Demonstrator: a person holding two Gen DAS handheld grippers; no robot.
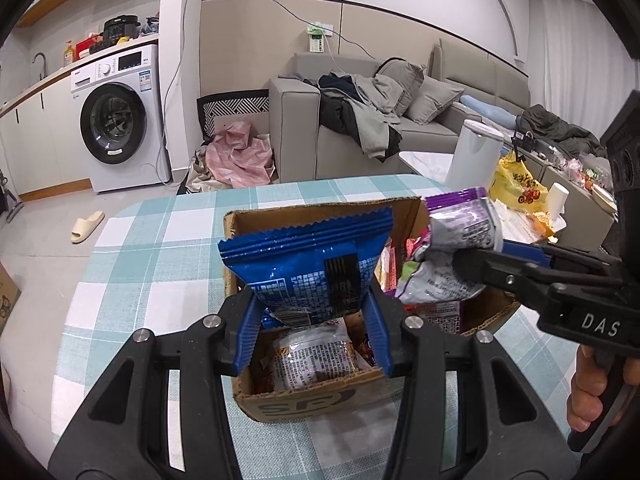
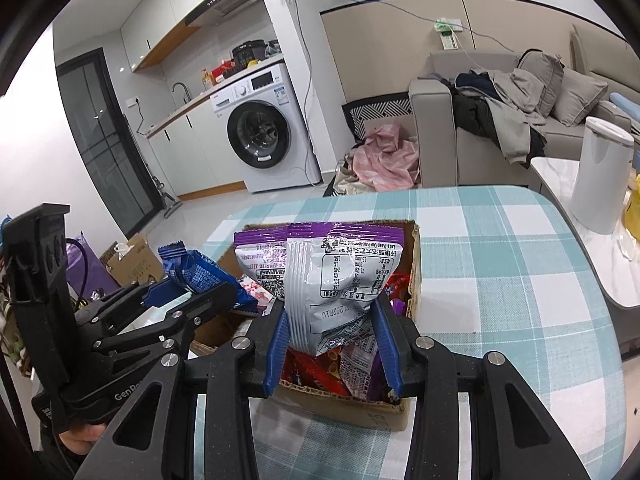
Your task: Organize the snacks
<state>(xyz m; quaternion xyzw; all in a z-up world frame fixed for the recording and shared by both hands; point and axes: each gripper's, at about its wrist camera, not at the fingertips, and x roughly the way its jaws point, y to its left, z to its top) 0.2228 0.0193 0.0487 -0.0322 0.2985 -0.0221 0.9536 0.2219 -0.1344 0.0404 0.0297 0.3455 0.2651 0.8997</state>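
An open cardboard box (image 1: 304,400) full of snack packets stands on the checked tablecloth; it also shows in the right wrist view (image 2: 414,264). My left gripper (image 1: 314,322) is shut on a blue snack packet (image 1: 308,264) and holds it upright above the box's near end. My right gripper (image 2: 334,346) is shut on two purple and silver snack packets (image 2: 340,280), held above the box. In the left wrist view the right gripper (image 1: 480,268) comes in from the right with the purple packets (image 1: 456,232). In the right wrist view the left gripper (image 2: 200,292) is at the left with the blue packet (image 2: 196,270).
Several loose packets (image 1: 312,360) lie in the box. A white cylindrical bin (image 1: 474,152) and a yellow bag (image 1: 516,184) sit on a side table at the right. A sofa (image 1: 360,120) and a washing machine (image 1: 120,120) stand behind the table.
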